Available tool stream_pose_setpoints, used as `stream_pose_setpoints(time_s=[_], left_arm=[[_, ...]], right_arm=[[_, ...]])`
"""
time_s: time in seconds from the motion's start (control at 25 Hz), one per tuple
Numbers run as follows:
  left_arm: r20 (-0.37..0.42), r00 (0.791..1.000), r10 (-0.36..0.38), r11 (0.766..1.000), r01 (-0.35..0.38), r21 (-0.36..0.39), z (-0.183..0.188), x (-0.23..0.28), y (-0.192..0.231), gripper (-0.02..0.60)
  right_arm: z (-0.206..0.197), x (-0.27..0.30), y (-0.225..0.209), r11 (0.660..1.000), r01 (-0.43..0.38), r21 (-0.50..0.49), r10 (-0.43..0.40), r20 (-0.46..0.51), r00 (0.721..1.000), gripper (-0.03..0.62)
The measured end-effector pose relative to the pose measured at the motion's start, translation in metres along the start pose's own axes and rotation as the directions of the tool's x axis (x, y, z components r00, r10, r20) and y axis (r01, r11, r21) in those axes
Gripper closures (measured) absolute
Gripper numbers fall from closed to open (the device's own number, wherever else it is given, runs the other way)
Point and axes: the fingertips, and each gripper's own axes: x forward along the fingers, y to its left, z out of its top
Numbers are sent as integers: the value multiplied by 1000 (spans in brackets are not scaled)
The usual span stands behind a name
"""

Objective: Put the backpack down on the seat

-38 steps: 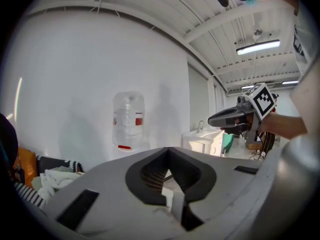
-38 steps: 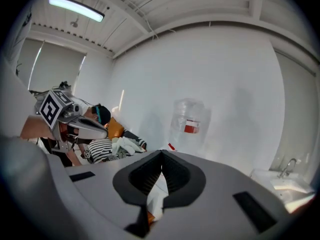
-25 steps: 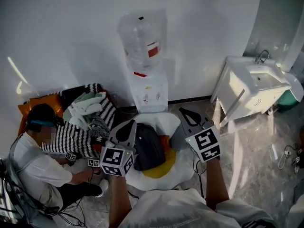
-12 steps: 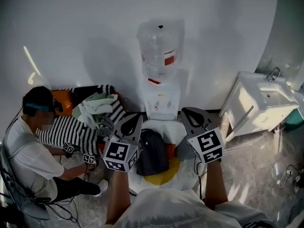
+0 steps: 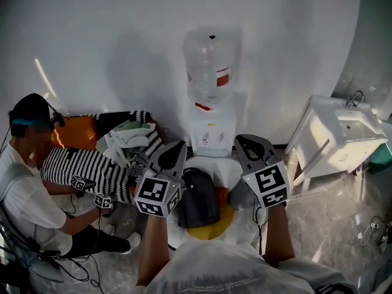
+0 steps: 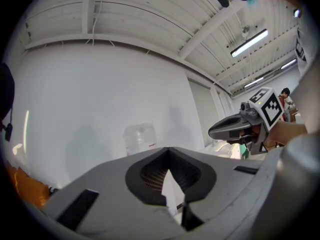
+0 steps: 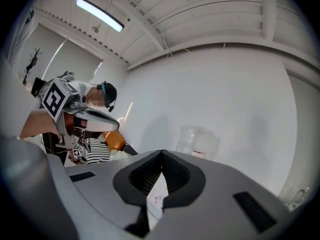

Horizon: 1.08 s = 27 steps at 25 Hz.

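- My left gripper [image 5: 179, 147], lower centre-left in the head view, has its jaws pressed together on nothing.
- My right gripper [image 5: 242, 141], lower centre-right, is likewise closed and empty.
- The dark backpack [image 5: 197, 198] lies on the seat [image 5: 211, 226] between them.

The person is wearing a pale, whitish top [image 5: 214, 268], which is filling the head view's edge at 6 o'clock. The left gripper [image 5: 178, 146] and the right gripper [image 5: 241, 139] are each showing a grey, beak-shaped shell tapering to a point. Each is carrying a white cube with black square markers, the left cube [image 5: 157, 195] sitting at 7 o'clock of that view and the right cube [image 5: 265, 184] at 4 o'clock. In the left gripper view the grey jaws are framing a black-rimmed hollow lined with dark ribbed pads [image 6: 153, 174], with black rectangular slots [image 6: 77, 209] lying at 7 and 4 o'clock on the shell.
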Motion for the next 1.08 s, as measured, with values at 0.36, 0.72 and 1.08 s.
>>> stream_pose_setpoints(time_s=[0.36, 0.72, 1.08], left_arm=[[-5, 1000, 0, 1000, 0, -15, -2, -2, 5, 563], [-2, 1000, -18, 999, 17, -36, -1, -2, -1, 563], [-21, 1000, -19, 999, 19, -32, -9, -4, -1, 563]], right_arm=[[0, 4, 7, 1000, -9, -2, 9, -12, 1000, 591], [-6, -4, 7, 1000, -2, 13, 3, -31, 1000, 591], [-10, -3, 13, 1000, -12, 20, 13, -40, 999, 591]])
